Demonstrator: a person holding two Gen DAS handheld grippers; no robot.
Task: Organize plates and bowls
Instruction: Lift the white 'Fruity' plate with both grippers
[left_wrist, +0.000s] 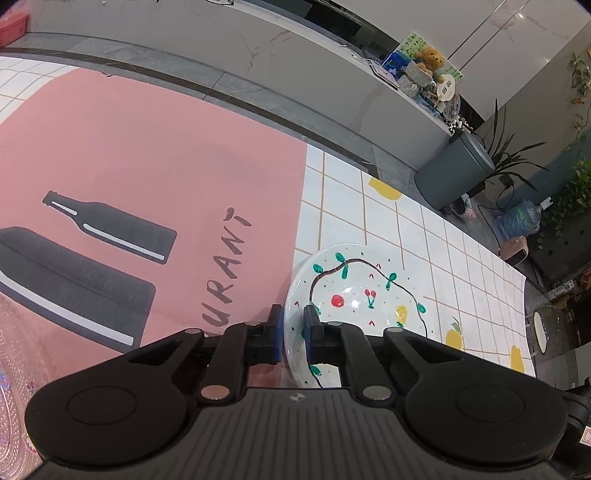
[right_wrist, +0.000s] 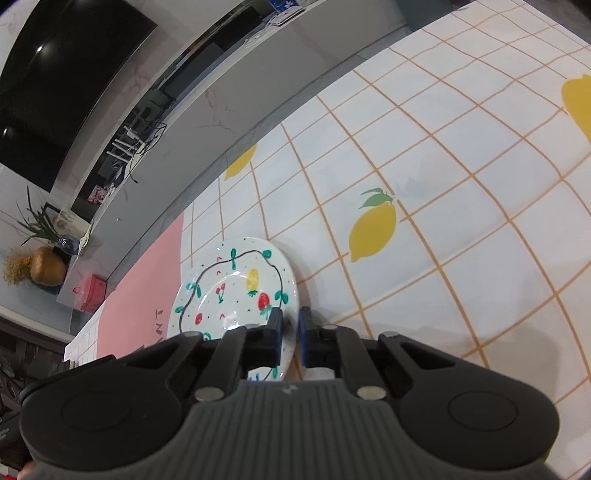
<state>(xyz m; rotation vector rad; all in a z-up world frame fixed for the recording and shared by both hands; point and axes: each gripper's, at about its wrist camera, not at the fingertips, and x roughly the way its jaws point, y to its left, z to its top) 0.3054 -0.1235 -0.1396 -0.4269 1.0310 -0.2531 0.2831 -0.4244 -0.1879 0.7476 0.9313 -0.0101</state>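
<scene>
My left gripper (left_wrist: 293, 334) is clamped narrow on the left rim of the painted plate (left_wrist: 354, 295), one finger inside the dish and one outside. That plate is my landmark: it sits on the bench (left_wrist: 424, 236), straddling the edge where the pink mat (left_wrist: 166, 166) meets the lemon-print cloth (right_wrist: 443, 184). My right gripper (right_wrist: 290, 334) pinches the plate's opposite rim the same way. I judge the two-sided hold is there to lift the plate level rather than tip it. The left wrist view alone shows the mat's bottle print left of the plate and a grey bin (left_wrist: 454, 173) beyond it; the right wrist view alone shows the open cloth to the plate's right.
</scene>
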